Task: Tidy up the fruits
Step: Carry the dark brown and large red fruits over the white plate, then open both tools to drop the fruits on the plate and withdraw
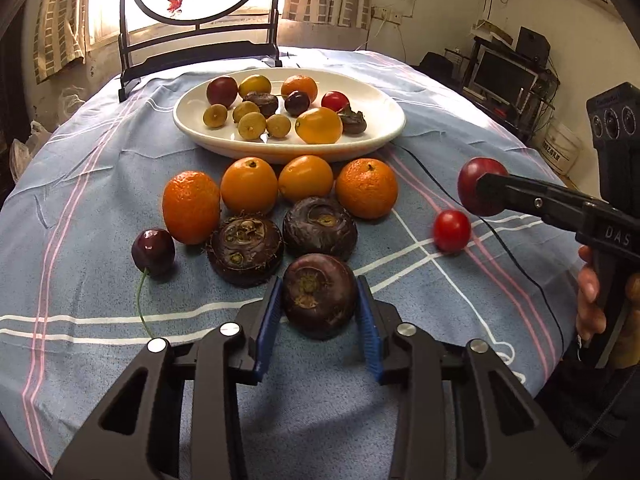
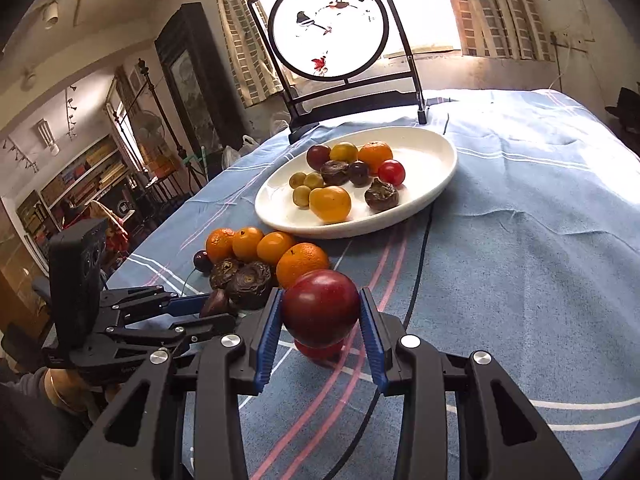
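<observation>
water chestnut (image 1: 319, 295) being gripped between left gripper (image 1: 320, 320) pads on the tablecloth (image 1: 100, 208), red plum (image 2: 321, 308) being clamped in right gripper (image 2: 320, 332), being held above cherry tomato (image 1: 451, 231), near plate (image 1: 384, 128)

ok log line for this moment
left gripper: shut on water chestnut | right gripper: shut on plum, lifted | plate: part filled

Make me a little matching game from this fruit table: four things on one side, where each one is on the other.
Things:
1. red plum
2. water chestnut
3. cherry tomato
4. white plate

Places:
A. on the cloth, under the right gripper
B. behind the oranges
C. between the right gripper's fingers
D. between the left gripper's fingers

Pairs: 1-C, 2-D, 3-A, 4-B
</observation>
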`<state>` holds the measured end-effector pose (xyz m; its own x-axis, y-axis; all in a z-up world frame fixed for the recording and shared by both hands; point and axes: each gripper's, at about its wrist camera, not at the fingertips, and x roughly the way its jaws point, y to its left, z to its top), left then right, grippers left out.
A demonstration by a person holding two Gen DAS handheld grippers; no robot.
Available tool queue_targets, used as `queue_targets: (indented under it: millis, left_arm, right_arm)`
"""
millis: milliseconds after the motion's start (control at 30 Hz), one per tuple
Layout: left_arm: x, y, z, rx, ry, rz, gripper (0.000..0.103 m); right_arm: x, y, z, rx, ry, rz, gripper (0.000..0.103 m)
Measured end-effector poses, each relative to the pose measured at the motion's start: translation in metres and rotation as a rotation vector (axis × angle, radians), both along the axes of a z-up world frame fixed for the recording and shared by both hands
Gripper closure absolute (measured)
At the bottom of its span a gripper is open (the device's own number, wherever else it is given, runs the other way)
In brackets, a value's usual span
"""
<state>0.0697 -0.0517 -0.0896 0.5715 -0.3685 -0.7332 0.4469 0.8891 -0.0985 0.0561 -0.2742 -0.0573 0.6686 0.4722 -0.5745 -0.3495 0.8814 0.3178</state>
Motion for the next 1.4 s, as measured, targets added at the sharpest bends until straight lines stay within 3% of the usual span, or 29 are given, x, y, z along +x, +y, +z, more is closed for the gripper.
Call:
queue_targets:
  millis: [400,633,867,1167,1400]
  left_arm:
    - [-0.015,0.013,0.01,-0.04,-0.034,0.013,0.068]
    - [-0.028,0.024,0.033,-0.084,-0.096,0.011,0.068]
    - [-0.024,0.028,0.059,-0.076,-0.157,0.001,0.068]
    - [0.052,0.011,0.089,-0.024,-0.182,-0.035,0.068]
    - [0.141,-0.012,0.071,0.08,-0.113,-0.008,0.067]
  right_arm:
    - [-0.004,0.01,-0.003,-0.047,-0.003,0.029,0.065]
    - [-0.009,0.002,0.0,-0.01,-0.025,0.004,0.065]
    - [-0.005,-0.007,0.009,0.002,-0.01,-0.033,0.065]
    - [0.062,-0.011,0.072,-0.012,-0.067,-0.059,0.065]
    - [0.151,0.01,0.069,-0.095,-0.004,-0.115,0.065]
